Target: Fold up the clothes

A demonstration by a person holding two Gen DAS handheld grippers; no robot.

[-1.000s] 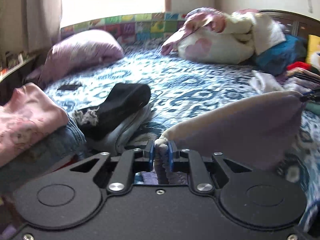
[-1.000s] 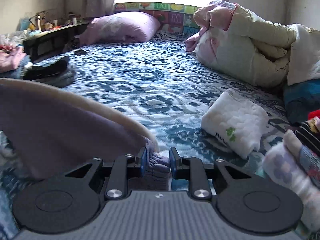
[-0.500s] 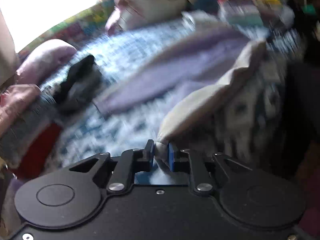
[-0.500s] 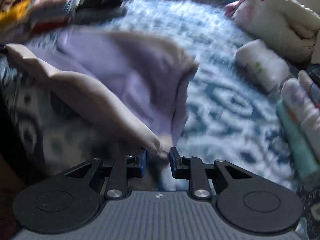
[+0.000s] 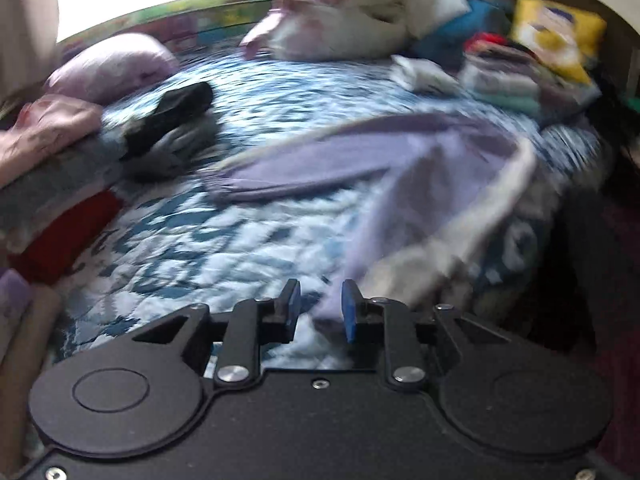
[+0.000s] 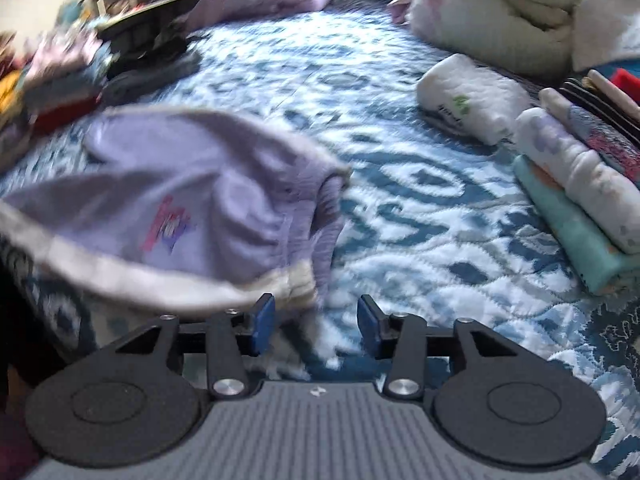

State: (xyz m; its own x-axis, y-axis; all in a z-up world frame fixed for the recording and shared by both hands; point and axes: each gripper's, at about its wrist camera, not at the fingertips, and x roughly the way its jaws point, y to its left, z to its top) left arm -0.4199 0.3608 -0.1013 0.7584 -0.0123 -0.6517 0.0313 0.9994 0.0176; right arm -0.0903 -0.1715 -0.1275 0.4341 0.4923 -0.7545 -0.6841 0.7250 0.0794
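Left wrist view: left gripper [image 5: 318, 310] opening, lavender garment [image 5: 400, 168] edge seemingly slipping free; right gripper [image 6: 316, 324] opening wider, garment lower left.

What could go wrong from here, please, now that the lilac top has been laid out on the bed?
1. The lilac top lies rumpled near the bed's edge, its hem bunched by the opening right gripper; folding it unsmoothed would likely trap creases.
2. Its sleeve stretches toward the black garment; a wide sweep might drag that pile.
3. The left gripper, jaws opening, sits right at the hem and could snag it when pulling away.
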